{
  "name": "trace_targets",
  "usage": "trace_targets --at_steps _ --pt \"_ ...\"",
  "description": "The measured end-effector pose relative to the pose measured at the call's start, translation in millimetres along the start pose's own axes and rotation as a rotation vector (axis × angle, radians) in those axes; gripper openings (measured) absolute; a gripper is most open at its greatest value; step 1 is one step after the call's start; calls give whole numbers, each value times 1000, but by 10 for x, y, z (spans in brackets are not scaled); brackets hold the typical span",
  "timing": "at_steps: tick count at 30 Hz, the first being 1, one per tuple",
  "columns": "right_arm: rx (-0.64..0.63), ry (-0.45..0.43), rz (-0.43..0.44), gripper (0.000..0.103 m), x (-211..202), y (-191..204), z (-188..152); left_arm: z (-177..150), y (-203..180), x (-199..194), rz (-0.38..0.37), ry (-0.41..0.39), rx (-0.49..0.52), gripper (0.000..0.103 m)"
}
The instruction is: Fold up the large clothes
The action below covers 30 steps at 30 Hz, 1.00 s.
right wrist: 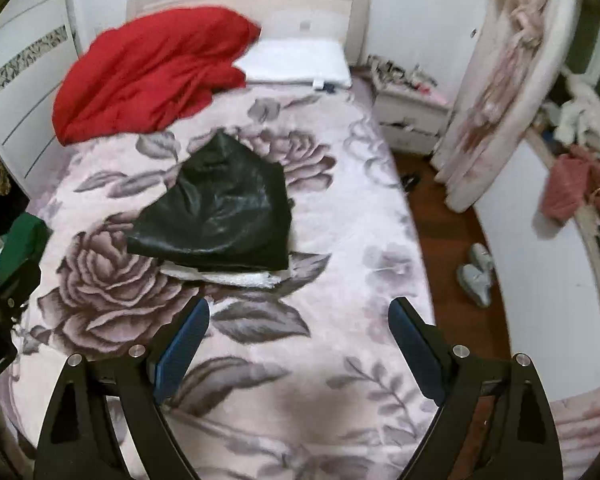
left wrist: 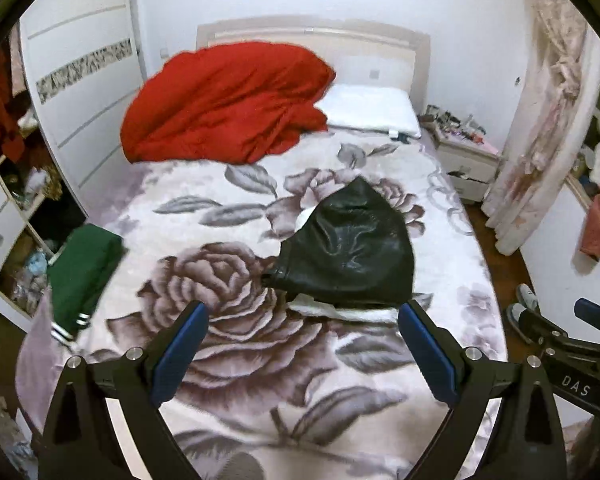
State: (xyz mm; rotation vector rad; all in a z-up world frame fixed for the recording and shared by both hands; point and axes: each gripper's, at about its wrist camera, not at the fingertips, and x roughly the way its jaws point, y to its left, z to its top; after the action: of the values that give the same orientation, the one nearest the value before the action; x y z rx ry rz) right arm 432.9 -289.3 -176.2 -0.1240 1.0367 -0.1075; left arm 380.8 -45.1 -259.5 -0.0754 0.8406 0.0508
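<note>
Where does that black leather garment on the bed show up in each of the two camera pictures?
Left wrist view: the black leather garment lies right of centre on the floral bedspread.
Right wrist view: the black leather garment lies left of centre.
Shared landmark: the red quilt heaped by the headboard, beyond the garment in both views.

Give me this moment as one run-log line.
left gripper: open, empty | right gripper: open, empty | black leather garment: folded, lying on floral bed | green garment: left bed edge
</note>
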Motion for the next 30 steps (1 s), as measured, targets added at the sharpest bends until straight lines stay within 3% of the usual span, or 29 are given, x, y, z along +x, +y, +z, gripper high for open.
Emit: trace_targets --at_steps 9,16,22,30 --pt "24 -100 -15 92 -1821 -203 -407 -65 16 -1466 -4 -75 19 97" --pt "33 -204 -20 93 -2921 -324 -647 -145 53 -2143 -6 -101 9 97" --pt "32 -266 -23 93 -3560 -359 -858 -242 86 -2501 -8 -135 4 97" --pt "23 -307 -23 94 -3959 -381 -1062 -400 102 -2795 17 -179 10 97"
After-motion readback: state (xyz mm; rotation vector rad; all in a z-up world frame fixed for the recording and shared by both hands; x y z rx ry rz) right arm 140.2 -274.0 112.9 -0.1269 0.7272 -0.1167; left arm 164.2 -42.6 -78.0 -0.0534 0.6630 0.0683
